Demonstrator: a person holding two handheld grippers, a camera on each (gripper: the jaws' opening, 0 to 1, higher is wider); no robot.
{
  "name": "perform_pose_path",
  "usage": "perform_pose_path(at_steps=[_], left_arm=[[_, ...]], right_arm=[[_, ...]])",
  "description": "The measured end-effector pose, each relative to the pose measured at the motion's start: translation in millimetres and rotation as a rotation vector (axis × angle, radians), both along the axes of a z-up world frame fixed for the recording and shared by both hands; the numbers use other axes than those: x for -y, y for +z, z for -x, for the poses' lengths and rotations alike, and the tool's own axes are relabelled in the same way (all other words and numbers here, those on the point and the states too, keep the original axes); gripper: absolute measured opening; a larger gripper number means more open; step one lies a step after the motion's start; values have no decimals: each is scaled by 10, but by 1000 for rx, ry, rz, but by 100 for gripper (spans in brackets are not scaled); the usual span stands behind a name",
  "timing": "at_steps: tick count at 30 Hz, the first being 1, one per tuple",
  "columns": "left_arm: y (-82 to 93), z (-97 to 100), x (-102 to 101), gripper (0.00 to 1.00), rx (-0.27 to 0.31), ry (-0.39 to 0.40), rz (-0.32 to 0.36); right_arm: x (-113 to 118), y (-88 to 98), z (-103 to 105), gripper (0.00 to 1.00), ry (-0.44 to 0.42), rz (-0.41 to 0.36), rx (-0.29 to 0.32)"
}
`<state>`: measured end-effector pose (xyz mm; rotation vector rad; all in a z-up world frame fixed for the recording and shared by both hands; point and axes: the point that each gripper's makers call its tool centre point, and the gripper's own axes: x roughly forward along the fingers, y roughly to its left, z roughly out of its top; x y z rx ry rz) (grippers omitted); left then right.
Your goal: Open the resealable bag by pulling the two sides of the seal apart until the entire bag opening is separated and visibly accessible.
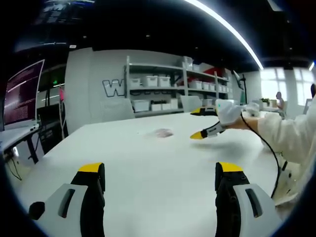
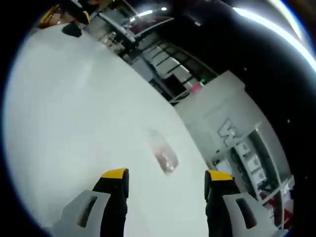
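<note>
A small clear resealable bag (image 1: 163, 132) lies flat on the white table (image 1: 148, 187), well ahead of my left gripper (image 1: 160, 169), whose yellow-tipped jaws stand wide open with nothing between them. From the right, a gloved hand (image 1: 229, 112) holds my right gripper (image 1: 198, 124), which is rolled on its side and points at the bag from a short way off. In the right gripper view the bag (image 2: 163, 154) lies just beyond the open right gripper (image 2: 167, 175), roughly centred between its jaws and not touched by them.
A monitor (image 1: 22, 94) stands on a desk at the left. Shelves with white bins (image 1: 158, 84) line the back wall. A black cable (image 1: 266, 148) runs from the right gripper past the person's white sleeve (image 1: 291, 133). Dark items (image 2: 71, 29) sit at the table's far edge.
</note>
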<state>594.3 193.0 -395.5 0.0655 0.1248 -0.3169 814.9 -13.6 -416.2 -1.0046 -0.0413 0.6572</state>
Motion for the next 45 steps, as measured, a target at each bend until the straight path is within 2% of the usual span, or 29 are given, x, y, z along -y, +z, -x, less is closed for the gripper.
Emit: perform_pose_path(at_steps=[16, 33, 41, 45], left_arm=[[3, 26, -27, 92, 2, 3, -1], [-9, 39, -54, 92, 4, 11, 11], [-25, 33, -45, 92, -1, 9, 11], [-27, 26, -54, 92, -1, 12, 12]], right_arm=[[-167, -13, -13, 59, 21, 2, 2], [-213, -56, -1, 57, 21, 19, 6], [-304, -23, -137, 57, 35, 24, 11], [-339, -24, -114, 56, 41, 27, 11]])
